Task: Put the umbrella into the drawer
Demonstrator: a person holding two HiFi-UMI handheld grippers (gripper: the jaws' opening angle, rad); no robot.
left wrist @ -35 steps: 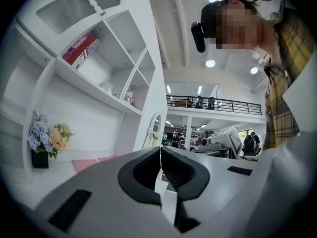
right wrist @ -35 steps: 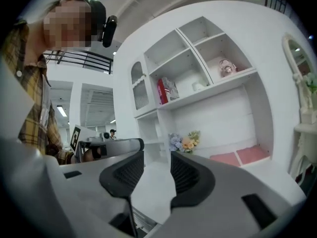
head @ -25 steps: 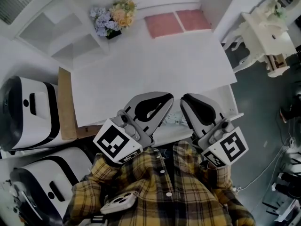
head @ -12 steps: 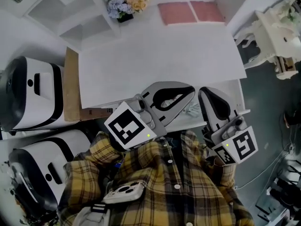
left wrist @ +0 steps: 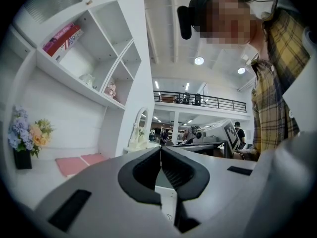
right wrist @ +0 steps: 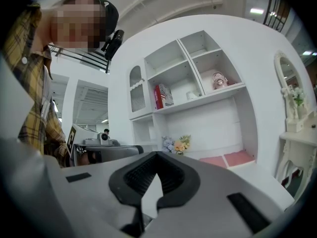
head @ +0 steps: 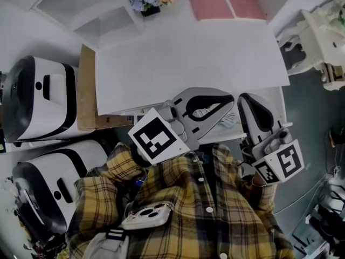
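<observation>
With the left tongs (left wrist: pixel 161 151) and the right tongs (right wrist: pixel 157 156) both fully closed and empty at the worktop (head: pixel 188 58) edge, and the umbrella in no view, the task appears wholly outstanding.

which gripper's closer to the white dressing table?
Right. The right gripper is at the desk's right end, on the dressing table's side; the left gripper is beside it, farther toward the desk's middle.
</observation>
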